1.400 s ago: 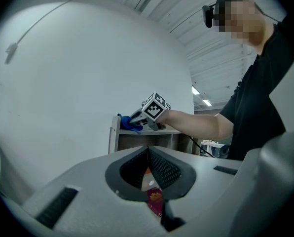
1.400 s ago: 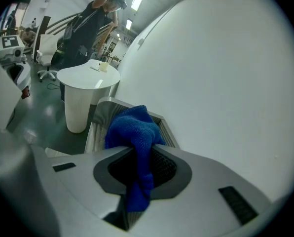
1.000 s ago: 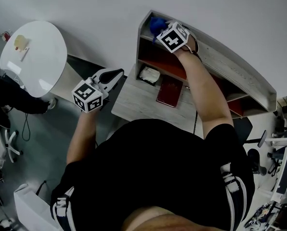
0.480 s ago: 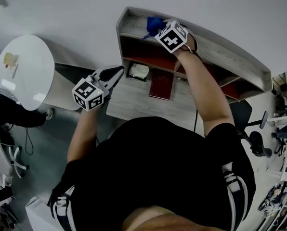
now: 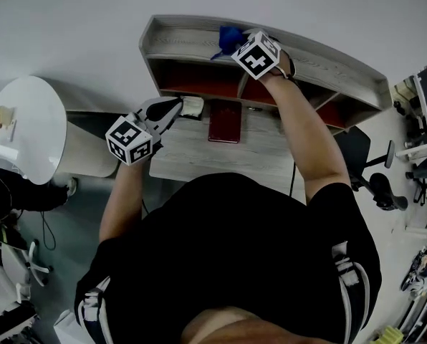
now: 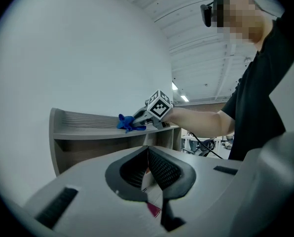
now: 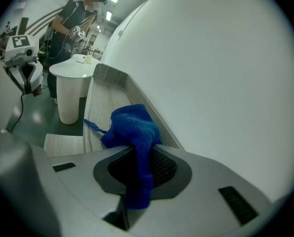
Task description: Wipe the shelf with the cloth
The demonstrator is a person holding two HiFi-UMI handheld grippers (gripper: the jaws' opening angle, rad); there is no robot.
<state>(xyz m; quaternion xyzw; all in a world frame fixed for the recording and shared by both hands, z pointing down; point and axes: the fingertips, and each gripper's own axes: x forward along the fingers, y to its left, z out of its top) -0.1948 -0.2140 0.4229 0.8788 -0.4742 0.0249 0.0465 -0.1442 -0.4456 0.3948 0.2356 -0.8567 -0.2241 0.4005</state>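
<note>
A blue cloth [image 5: 228, 37] lies bunched on the top board of a grey wooden shelf unit [image 5: 181, 33], left of its middle. My right gripper [image 5: 235, 44] is shut on the cloth, which hangs out between its jaws [image 7: 135, 152] and rests on the board [image 7: 103, 102]. My left gripper [image 5: 172, 108] hovers shut with nothing in it, over the desk's left end, below the shelf. The left gripper view shows the right gripper [image 6: 142, 118] and the cloth [image 6: 128, 123] on the shelf top [image 6: 83, 133].
Under the shelf a desk [image 5: 199, 156] carries a dark red book [image 5: 224, 120] and a white pad [image 5: 193, 106]. A round white table [image 5: 20, 138] stands to the left. An office chair [image 5: 371, 170] is at the right. A person [image 7: 78, 16] stands far off.
My right gripper has slid the cloth rightward along the shelf top, away from its left end. The left gripper has stayed shut and now sits over the desk's left edge.
</note>
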